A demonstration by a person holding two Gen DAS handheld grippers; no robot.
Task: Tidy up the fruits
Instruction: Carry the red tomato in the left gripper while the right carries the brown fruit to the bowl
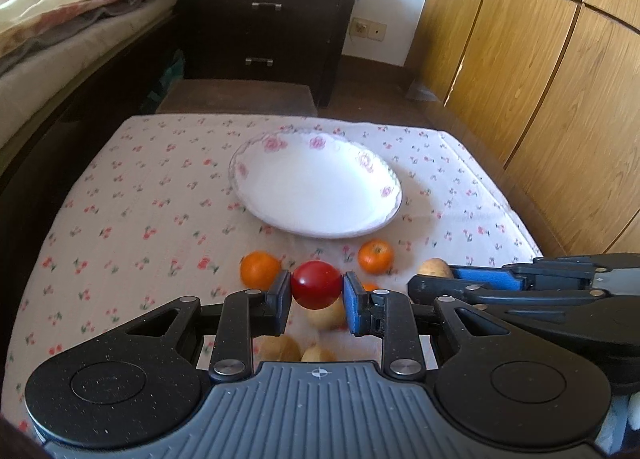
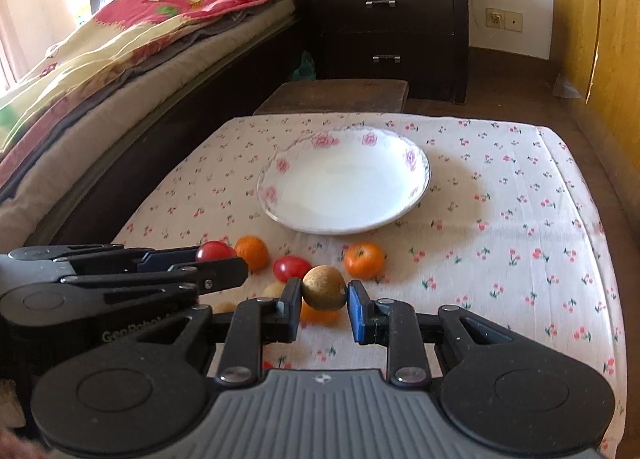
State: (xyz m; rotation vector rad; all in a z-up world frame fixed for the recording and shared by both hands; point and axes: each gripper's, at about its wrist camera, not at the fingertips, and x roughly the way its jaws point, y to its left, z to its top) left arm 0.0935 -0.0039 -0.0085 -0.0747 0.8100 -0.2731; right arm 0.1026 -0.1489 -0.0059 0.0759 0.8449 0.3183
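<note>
The left gripper (image 1: 317,291) squeezes a red tomato (image 1: 316,284) between its fingers; the right gripper (image 2: 323,293) squeezes a brown fruit (image 2: 323,288).

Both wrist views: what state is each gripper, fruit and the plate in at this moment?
Left gripper: shut on the red tomato, lifted.
Right gripper: shut on the brown fruit, lifted.
Plate: upright on the tablecloth, nothing in it.
Second tomato: loose on the cloth.
Left orange: loose on the cloth.
Right orange: loose on the cloth.
Nightstand: both drawers closed.
</note>
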